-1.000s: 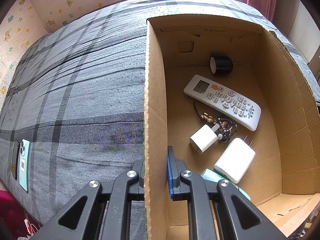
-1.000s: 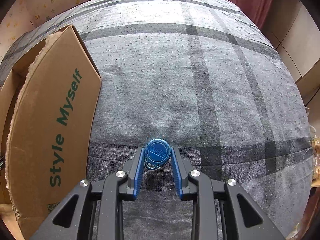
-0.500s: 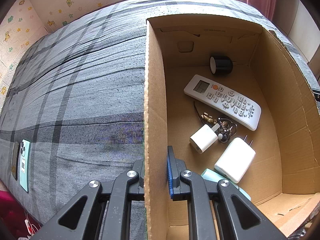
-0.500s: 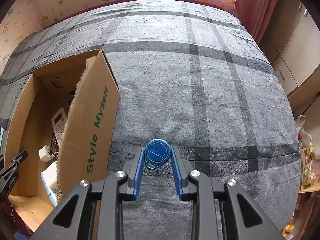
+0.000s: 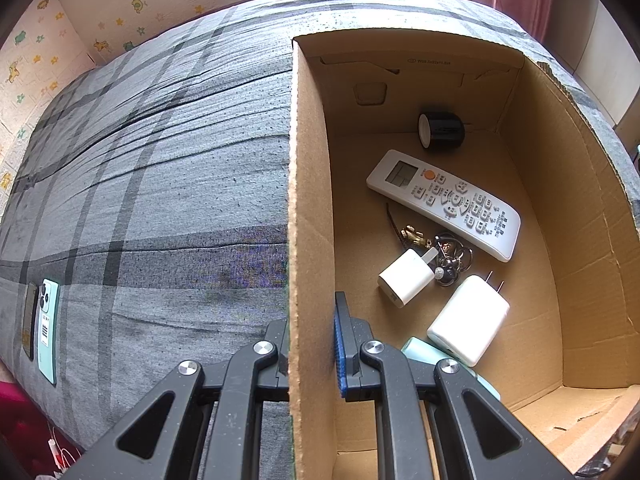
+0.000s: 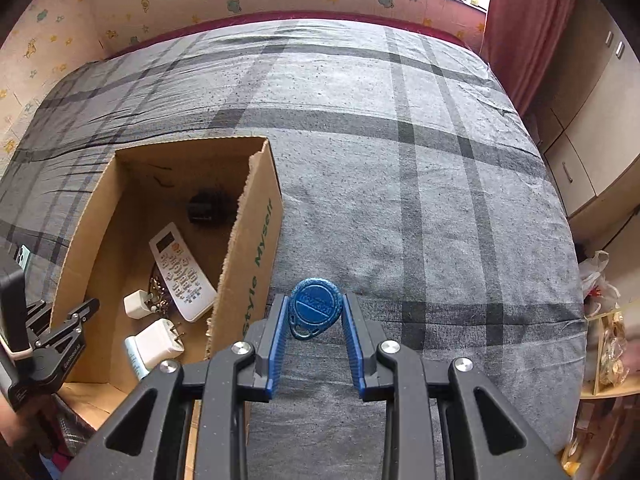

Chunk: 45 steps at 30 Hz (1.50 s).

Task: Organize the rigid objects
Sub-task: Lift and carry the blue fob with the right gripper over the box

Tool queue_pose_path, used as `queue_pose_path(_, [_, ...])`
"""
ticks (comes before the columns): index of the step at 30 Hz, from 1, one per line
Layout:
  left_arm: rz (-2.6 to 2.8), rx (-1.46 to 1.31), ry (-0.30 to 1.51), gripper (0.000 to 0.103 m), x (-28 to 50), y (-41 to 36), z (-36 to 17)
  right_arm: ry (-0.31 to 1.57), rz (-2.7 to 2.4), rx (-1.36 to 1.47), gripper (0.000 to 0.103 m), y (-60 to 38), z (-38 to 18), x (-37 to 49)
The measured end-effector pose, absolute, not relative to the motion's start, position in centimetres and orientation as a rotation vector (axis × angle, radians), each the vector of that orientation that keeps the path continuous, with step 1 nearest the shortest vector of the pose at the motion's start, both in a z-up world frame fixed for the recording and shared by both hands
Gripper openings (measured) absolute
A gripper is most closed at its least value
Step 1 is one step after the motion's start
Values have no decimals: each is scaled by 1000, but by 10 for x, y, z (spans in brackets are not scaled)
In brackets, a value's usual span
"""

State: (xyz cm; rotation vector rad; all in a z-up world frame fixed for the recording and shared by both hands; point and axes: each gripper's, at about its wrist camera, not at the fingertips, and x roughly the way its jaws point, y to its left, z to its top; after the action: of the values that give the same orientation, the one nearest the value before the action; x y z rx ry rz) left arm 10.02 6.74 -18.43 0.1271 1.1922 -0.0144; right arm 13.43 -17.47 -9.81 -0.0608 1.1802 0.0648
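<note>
My right gripper [image 6: 315, 314] is shut on a blue teardrop key fob [image 6: 316, 309], held above the grey plaid bedspread just right of the cardboard box [image 6: 256, 240]. My left gripper [image 5: 312, 332] is shut on the box's left wall [image 5: 308, 200]; it also shows at the lower left of the right wrist view as the left gripper [image 6: 86, 310]. Inside the box lie a white remote [image 5: 444, 202], a black cylinder [image 5: 442, 130], a small white charger [image 5: 406, 278], a larger white charger [image 5: 468, 320], a bunch of keys [image 5: 448, 258] and a pale teal object [image 5: 424, 352] partly hidden by my fingers.
Two phones, one mint green [image 5: 47, 316], lie at the bedspread's left edge. A patterned wall and a window run along the far side of the bed. Cabinets [image 6: 588, 136] and a red curtain [image 6: 524, 24] stand to the right, with bags [image 6: 600, 280] beside the bed.
My right gripper has risen with the key fob, so the box's inside and more of the bed have come into its view. The left gripper and the box have stayed still.
</note>
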Motion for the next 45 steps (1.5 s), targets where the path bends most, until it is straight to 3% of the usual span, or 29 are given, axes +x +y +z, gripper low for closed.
queue_pose_path(17, [-14,128,1190,14,99,67,-186,1169,214,-118,28,-108,-83,123])
queue_pose_path(45, [-15,126,1189,14,100,69,-185,1286,290,-126,28,-45,-161,124])
